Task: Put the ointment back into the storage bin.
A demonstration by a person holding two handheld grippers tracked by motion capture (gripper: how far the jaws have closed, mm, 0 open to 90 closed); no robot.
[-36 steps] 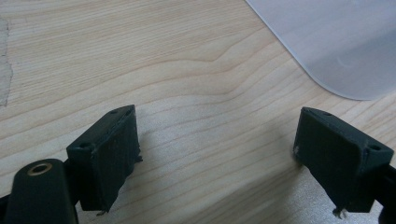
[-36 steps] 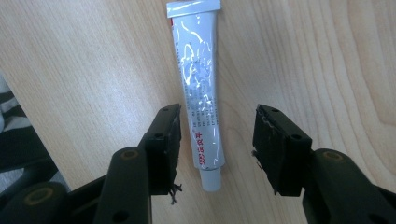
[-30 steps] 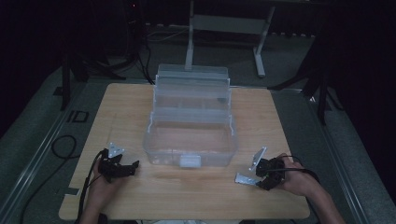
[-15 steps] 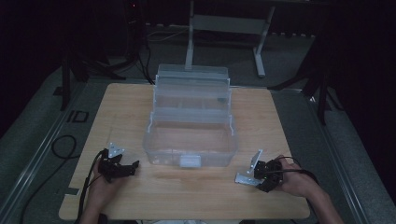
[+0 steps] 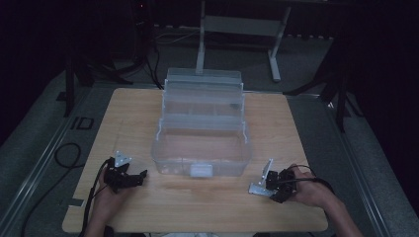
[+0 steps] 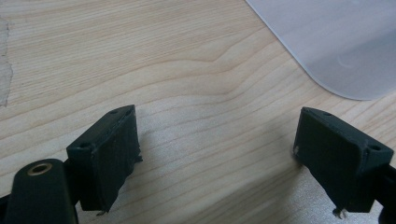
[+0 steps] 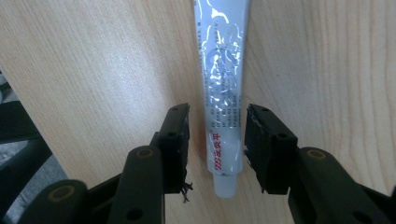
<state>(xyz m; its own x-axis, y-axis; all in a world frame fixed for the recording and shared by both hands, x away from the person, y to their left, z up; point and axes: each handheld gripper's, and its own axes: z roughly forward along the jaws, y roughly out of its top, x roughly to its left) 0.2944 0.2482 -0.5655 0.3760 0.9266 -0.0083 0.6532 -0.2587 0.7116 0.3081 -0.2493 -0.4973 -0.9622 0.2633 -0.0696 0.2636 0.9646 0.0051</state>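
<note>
While silver tube (image 7: 222,100) lies flat on wooden surface (image 7: 93,60), right gripper (image 7: 218,135) straddles its capped end: fingers (image 7: 176,135) spread either side, near tube, no visible contact. Tube not yet gripped or lifted. Left gripper (image 6: 217,154) fingers (image 6: 107,149) wide apart, nothing between, clear tiered box (image 5: 200,128) corner just ahead. Judgement: early stage; pinch, lift, likely drop into box all remain.
</note>
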